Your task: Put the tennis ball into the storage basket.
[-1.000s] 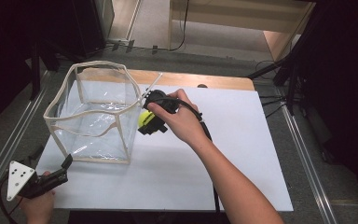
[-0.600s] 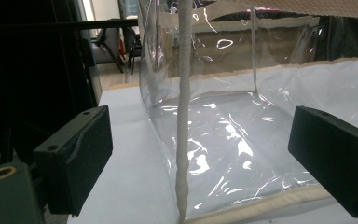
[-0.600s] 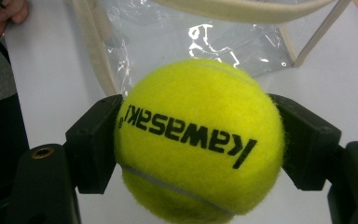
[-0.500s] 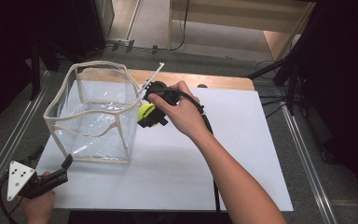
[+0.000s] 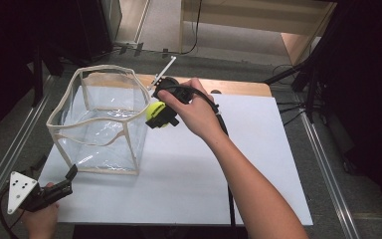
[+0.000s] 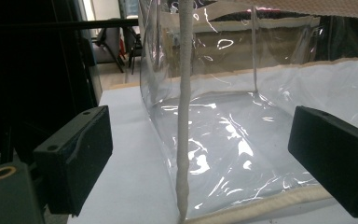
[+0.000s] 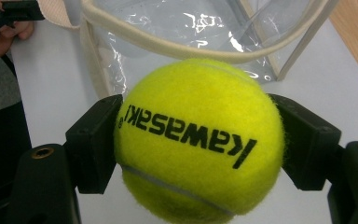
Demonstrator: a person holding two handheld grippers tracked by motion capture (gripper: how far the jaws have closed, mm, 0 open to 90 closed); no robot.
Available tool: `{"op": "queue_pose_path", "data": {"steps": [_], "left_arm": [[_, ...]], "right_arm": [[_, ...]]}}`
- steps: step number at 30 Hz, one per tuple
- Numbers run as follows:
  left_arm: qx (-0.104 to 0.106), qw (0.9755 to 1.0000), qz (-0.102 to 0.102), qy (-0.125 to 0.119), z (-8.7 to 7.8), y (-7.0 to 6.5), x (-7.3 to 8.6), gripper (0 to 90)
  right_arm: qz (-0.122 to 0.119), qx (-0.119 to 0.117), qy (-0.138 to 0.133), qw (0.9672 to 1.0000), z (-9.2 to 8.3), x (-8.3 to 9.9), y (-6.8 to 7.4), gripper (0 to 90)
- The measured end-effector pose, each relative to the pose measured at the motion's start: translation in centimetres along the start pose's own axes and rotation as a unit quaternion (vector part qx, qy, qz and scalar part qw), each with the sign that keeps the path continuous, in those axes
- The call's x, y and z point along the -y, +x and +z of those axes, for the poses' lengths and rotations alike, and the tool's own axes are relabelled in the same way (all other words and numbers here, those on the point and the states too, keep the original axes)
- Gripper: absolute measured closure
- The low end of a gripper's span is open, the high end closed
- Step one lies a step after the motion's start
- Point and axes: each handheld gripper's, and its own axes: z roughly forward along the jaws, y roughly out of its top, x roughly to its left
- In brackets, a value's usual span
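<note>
A yellow tennis ball (image 7: pixel 196 140) with black lettering sits clamped between the jaws of my right gripper (image 5: pixel 156 115). In the high view the tennis ball (image 5: pixel 154 110) hangs just beside the right rim of a clear plastic bag (image 5: pixel 102 122) with cream trim. The bag stands open-topped on the white tabletop (image 5: pixel 189 169). My left gripper (image 5: pixel 70 175) rests near the table's front left corner, jaws open, pointing at the clear plastic bag's (image 6: pixel 223 126) near corner seam.
A wooden board (image 5: pixel 238 87) lies along the back of the table. Metal rails (image 5: pixel 328 169) run down both sides. A black cable (image 5: pixel 224 134) trails along the right forearm. Dark stands and cables crowd the floor at right.
My right gripper has carried the ball up and leftward, from over the table to the bag's right rim. The left gripper has stayed put.
</note>
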Motion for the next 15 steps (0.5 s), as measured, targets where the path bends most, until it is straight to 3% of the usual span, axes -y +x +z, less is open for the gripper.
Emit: {"op": "queue_pose_path", "data": {"steps": [15], "left_arm": [[0.001,1.0,0.001,0.0,0.0,0.0,0.0,6.8]], "right_arm": [[-0.006,0.005,-0.006,1.0,-1.1,-1.4,-0.3,22.6]]}}
